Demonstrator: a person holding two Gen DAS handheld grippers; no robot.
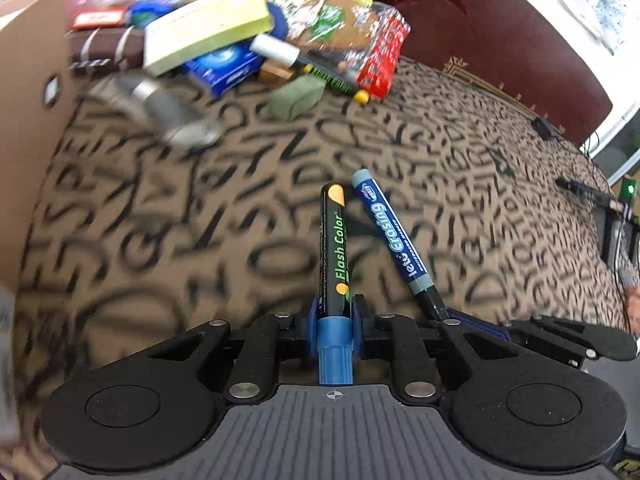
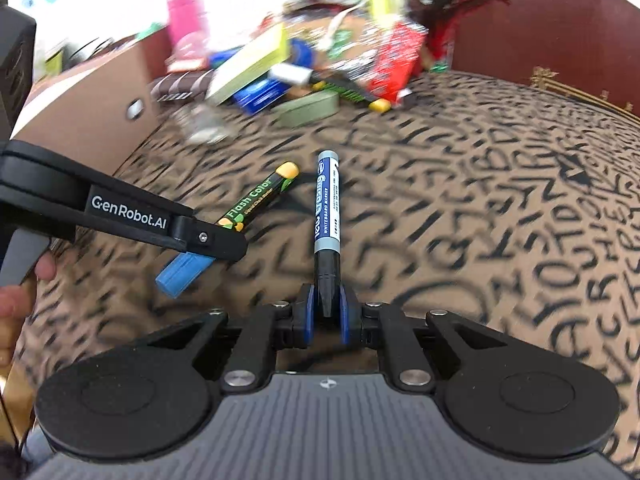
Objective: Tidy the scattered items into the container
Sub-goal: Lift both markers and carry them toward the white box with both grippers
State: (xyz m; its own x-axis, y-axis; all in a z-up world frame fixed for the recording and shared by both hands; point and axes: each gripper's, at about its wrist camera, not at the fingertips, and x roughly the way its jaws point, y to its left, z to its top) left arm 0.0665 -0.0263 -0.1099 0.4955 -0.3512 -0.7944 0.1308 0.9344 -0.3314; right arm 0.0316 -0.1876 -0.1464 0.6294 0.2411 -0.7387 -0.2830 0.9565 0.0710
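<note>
My left gripper [image 1: 335, 308] is shut on a black Flash Color chalk marker [image 1: 334, 248] with a blue cap, held above the patterned cloth. My right gripper [image 2: 327, 307] is shut on a blue whiteboard marker [image 2: 327, 204], gripped at its black end. Each view shows the other tool: the whiteboard marker [image 1: 390, 232] appears to the right in the left wrist view, and the left gripper's finger [image 2: 208, 240] with the chalk marker [image 2: 256, 204] appears at the left in the right wrist view. A cardboard box [image 1: 28, 120] stands at the left, and also shows in the right wrist view [image 2: 92, 120].
A pile of scattered items lies at the far end: a yellow sticky-note pad [image 1: 204, 32], a blue box [image 1: 224, 66], a green eraser-like block [image 1: 296, 98], a red packet [image 1: 380, 56], a shiny metal item [image 1: 168, 114]. A dark red sofa edge [image 1: 500, 40] rises behind.
</note>
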